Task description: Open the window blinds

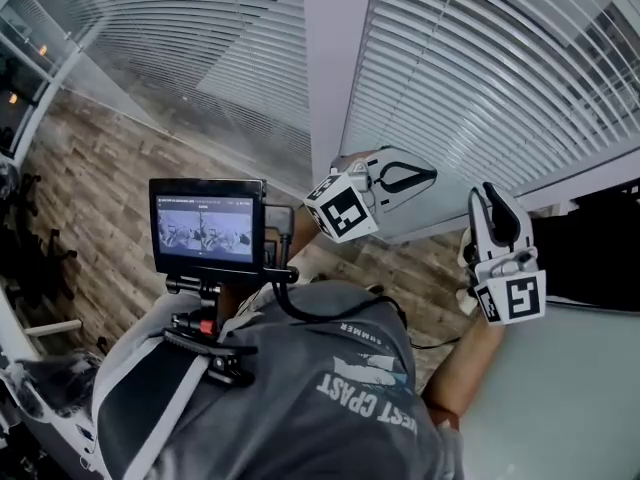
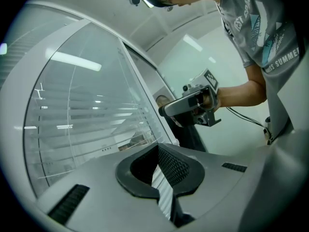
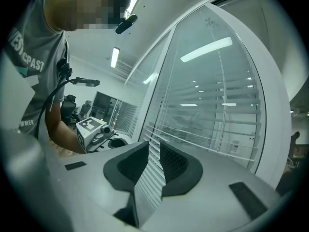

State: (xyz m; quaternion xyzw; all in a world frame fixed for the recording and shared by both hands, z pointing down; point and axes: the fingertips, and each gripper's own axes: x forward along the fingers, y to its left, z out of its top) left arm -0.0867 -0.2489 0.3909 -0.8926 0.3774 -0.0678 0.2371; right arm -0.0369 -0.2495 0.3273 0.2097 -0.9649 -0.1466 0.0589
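Observation:
White slatted blinds (image 1: 480, 68) cover the window right of a white frame post (image 1: 335, 58), and another set of blinds (image 1: 220, 38) hangs to its left. In the head view my left gripper (image 1: 430, 176) points at the lower edge of the right-hand blinds, near the post. My right gripper (image 1: 487, 196) is held a little further right, below the same blinds. Looking along the left gripper (image 2: 157, 149), its jaws show a narrow gap with only slats (image 2: 96, 124) behind it. The right gripper (image 3: 153, 146) also has a slim gap, with slats (image 3: 212, 124) beyond and nothing seen pinched.
A small monitor (image 1: 207, 226) sits on a rig at the person's chest. Below the blinds runs a pale sill (image 1: 440, 223). A wood-pattern floor (image 1: 100, 198) lies at the left, with office chairs (image 1: 30, 258) at its edge. A white tabletop (image 1: 560, 388) fills the lower right.

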